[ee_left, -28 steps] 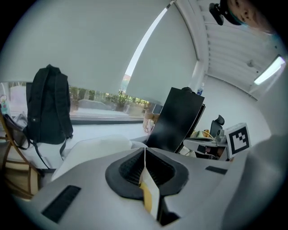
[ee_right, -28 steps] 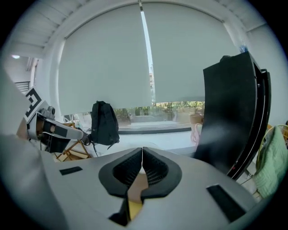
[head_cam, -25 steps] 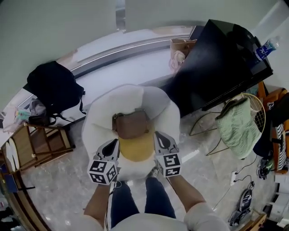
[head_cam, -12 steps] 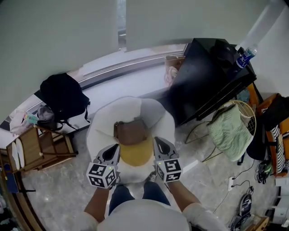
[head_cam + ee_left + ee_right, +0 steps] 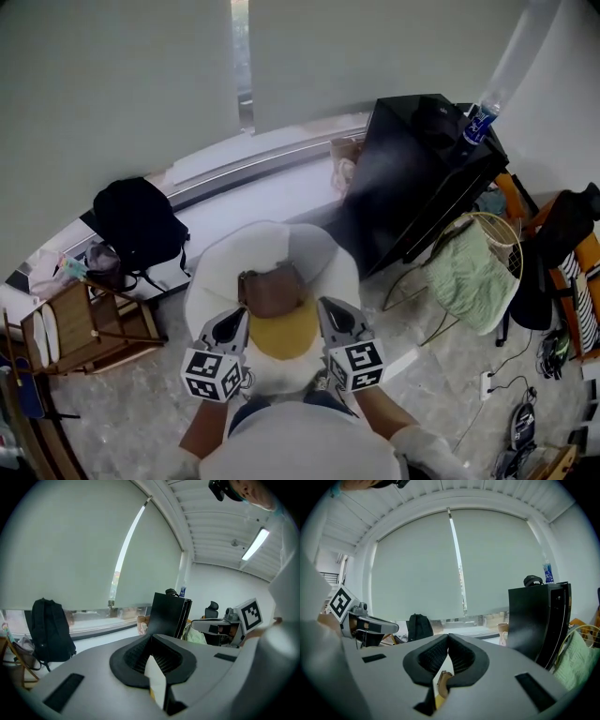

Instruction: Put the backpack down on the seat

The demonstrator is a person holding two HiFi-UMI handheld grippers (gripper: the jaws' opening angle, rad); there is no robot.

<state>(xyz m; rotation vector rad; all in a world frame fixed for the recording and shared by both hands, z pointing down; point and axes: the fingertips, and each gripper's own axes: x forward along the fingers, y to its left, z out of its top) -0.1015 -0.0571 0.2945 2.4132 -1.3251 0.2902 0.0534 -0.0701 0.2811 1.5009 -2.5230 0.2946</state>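
- Left gripper (image 5: 151, 636): jaws pressed together, nothing between them.
- Right gripper (image 5: 448, 636): likewise clenched and empty.
- We see the brown-and-yellow backpack (image 5: 277, 305) lying on the white round seat (image 5: 214, 272). In the head view, the two grippers flank its yellow end.

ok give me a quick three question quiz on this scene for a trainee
1. True or false: the brown and yellow backpack lies on the white seat.
2. What stands on top of the black cabinet? A) a blue-labelled bottle B) a mug C) a lamp
3. How do the jaws of the left gripper and the right gripper stand?

Key: 1 true. 2 A. 3 both shut, with nothing held.
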